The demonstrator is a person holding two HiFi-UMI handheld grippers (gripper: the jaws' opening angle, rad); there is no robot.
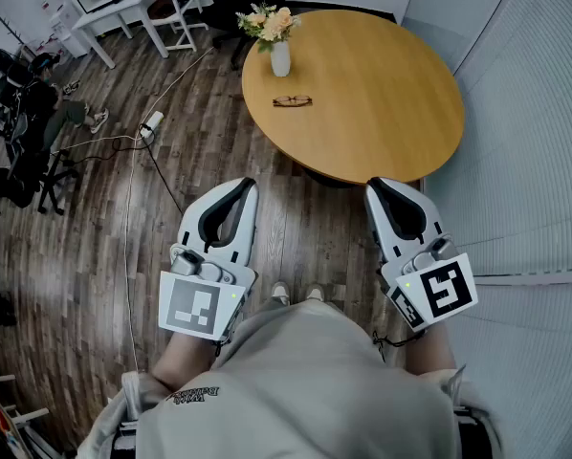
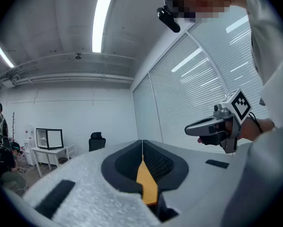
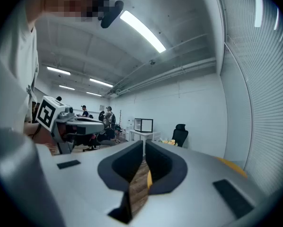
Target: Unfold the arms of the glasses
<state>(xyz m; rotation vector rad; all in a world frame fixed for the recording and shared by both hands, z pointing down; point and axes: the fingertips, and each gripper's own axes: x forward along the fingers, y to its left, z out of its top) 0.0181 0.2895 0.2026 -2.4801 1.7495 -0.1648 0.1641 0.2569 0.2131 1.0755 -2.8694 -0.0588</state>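
Closed and empty, my left tongs [image 1: 247, 183] and right tongs [image 1: 375, 185] hover level, well short of thin brown-rimmed glasses [image 1: 293, 100] on the round wooden bench [image 1: 391, 94] ahead.

Bright, even light from ceiling strip lamps [image 2: 100, 22]; soft shadows; strong fisheye bending at edges; dark vignetted corners.

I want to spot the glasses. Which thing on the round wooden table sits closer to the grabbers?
The small dark-framed glasses. The white vase of flowers stands beyond them, farther back on the table.
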